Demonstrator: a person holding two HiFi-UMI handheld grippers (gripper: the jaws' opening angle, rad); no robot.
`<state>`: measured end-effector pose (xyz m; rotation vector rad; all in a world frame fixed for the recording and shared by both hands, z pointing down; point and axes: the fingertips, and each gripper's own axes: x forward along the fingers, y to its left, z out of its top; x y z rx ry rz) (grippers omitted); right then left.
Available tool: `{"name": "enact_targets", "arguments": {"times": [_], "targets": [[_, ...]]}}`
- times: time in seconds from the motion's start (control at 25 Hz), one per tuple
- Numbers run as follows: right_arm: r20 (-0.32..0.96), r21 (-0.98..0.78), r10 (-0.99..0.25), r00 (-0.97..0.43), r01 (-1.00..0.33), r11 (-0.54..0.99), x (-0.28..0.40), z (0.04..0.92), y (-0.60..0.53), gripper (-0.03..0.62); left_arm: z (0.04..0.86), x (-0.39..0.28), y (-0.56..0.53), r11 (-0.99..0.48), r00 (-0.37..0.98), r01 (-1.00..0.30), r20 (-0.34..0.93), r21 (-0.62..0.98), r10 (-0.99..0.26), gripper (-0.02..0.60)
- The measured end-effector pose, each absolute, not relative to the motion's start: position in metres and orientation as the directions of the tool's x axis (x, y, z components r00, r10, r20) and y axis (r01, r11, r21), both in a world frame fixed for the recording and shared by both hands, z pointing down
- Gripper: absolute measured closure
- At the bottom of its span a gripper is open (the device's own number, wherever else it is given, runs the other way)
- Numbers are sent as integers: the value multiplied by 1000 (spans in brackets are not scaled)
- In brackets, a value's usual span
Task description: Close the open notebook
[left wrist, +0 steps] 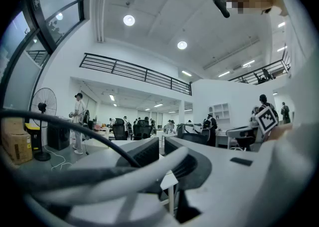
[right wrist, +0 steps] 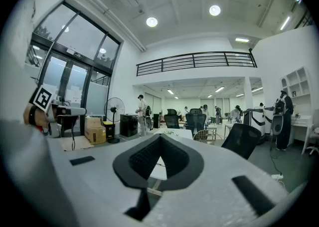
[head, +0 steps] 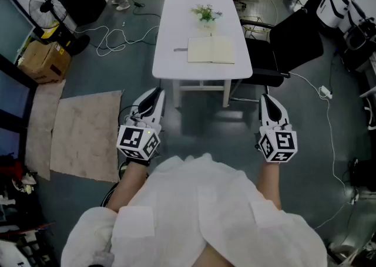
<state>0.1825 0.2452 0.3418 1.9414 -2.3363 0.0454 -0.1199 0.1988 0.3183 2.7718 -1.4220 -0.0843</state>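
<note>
The open notebook (head: 211,50) lies flat with cream pages up near the front edge of a white table (head: 176,19), well ahead of me. A pen (head: 180,49) rests just left of it. Both grippers hang over the floor short of the table, pointing level toward it. My left gripper (head: 154,97) (left wrist: 161,146) shows a narrow slit between its jaws with nothing in it; a cable crosses its view. The jaw tips of my right gripper (head: 265,100) (right wrist: 160,137) meet, so it is shut and holds nothing.
A small potted plant (head: 206,14) stands behind the notebook. A black office chair (head: 294,43) sits at the table's right side. A rug (head: 88,134), a cardboard box (head: 41,60) and a floor fan (head: 50,2) are to the left, with cables on the floor.
</note>
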Motion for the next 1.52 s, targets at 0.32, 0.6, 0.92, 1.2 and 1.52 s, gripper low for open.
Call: {"name": "enact_targets", "arguments": {"times": [0.32, 0.6, 0.92, 1.2, 1.52], "targets": [[107, 56, -980, -166, -983, 173, 179, 344, 237, 592, 325, -121, 189, -594, 594, -803, -24, 47, -804, 548], [119, 48, -980, -159, -985, 165, 173, 348, 233, 592, 329, -129, 184, -595, 595, -802, -16, 57, -803, 548], [142, 104, -961, -236, -962, 252, 144, 354, 220, 589, 329, -149, 171, -587, 587, -808, -21, 59, -810, 548], [163, 86, -958, -237, -964, 253, 140, 369, 217, 589, 337, -150, 161, -580, 581, -811, -16, 78, -814, 548], [188, 68, -952, -243, -964, 259, 156, 385, 184, 589, 349, -125, 130, -594, 598, -801, 29, 78, -801, 548]]}}
